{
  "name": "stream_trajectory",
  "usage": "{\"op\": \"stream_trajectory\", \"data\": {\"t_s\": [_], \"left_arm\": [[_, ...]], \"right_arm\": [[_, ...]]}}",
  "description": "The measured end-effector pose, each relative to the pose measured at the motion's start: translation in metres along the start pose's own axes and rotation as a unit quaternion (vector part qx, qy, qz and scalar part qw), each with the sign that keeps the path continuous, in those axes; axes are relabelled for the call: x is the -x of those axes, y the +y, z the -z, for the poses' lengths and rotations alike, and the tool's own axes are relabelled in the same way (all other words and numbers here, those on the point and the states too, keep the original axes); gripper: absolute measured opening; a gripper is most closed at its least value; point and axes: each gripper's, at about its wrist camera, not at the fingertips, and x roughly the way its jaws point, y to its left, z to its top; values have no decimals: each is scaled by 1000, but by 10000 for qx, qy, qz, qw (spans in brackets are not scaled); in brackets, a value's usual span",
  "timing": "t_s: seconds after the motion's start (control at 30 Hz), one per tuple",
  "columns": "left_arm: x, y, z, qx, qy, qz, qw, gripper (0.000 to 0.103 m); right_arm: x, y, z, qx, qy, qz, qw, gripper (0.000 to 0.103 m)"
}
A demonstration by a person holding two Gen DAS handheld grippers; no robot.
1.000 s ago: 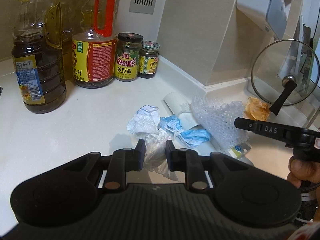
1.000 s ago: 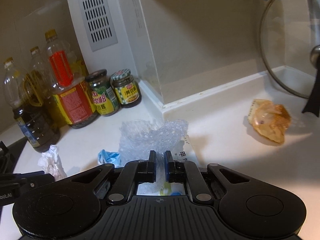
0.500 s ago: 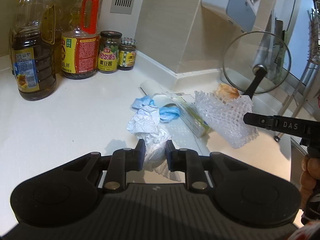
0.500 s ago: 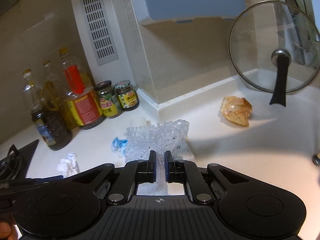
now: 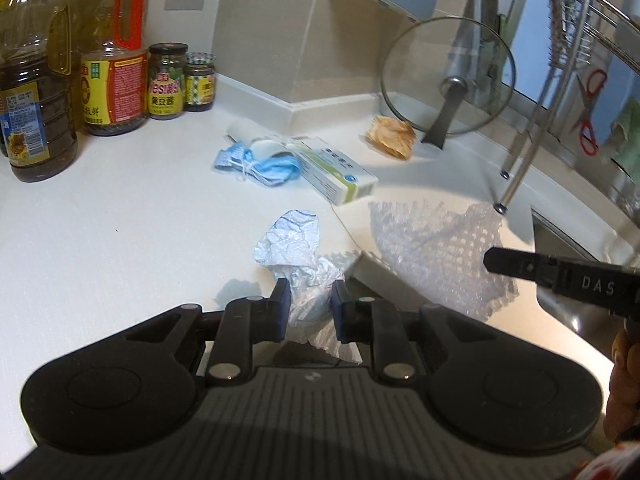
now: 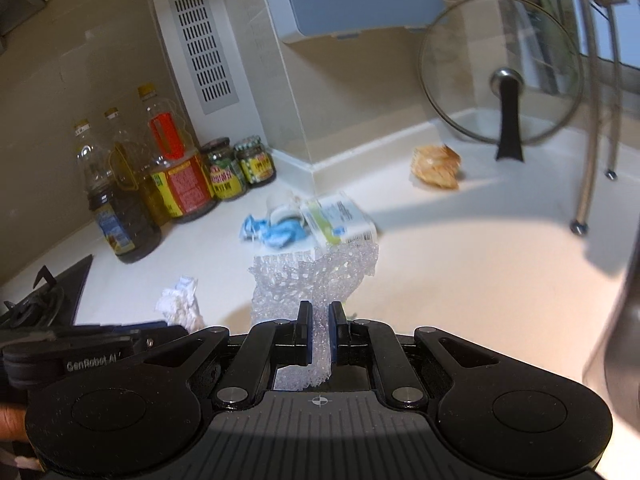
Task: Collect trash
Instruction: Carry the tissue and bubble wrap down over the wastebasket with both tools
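Two pieces of trash are held clear of the white countertop (image 5: 120, 216), one in each gripper. In the lower centre of the left wrist view, the left gripper (image 5: 307, 300) is closed on a crumpled white paper wad (image 5: 294, 248), which bulges up between the two black fingers (image 5: 280, 308) and keeps them a little apart. In the lower centre of the right wrist view, the right gripper (image 6: 318, 320) is pinched almost fully together on a white foam mesh fruit sleeve (image 6: 316, 276), with only a thin strip of mesh between the pads. The same sleeve is seen at the right centre of the left wrist view, partly covered by the black side of the right gripper.

Several other scraps are left lying on the countertop. A crumpled blue face mask (image 5: 264, 166) is seen in the upper centre of the left wrist view, touching a white and green cardboard box (image 5: 336, 176) and a white paper cup (image 5: 250, 134) lying on its side. A crumpled orange-brown wrapper (image 5: 392, 136) is seen further right, just beside a glass pot lid with a black handle (image 5: 448, 80) that is propped upright against the wall.

A row of oil bottles (image 5: 36, 92) and two dark sauce jars (image 5: 168, 76) are seen in the upper left. A black stove grate (image 6: 36, 300) is visible at the left edge of the right wrist view.
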Motion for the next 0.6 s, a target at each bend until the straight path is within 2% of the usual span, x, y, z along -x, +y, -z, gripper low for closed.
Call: {"op": "stream_trajectory", "data": {"t_s": [0.33,0.47,0.6], "left_arm": [[-3,-13,34,-150,404,336,9985,19],[-5,-22,50,-121,549,331,9979,19],[-12,-27,72,-17,864,306,9958,19]], "right_arm": [[15,1,50,88,626,252,9977,8],[6,-8,65,234,958,323,9946,8],[-6,-20,83,337,1290,319,9906,8]]}}
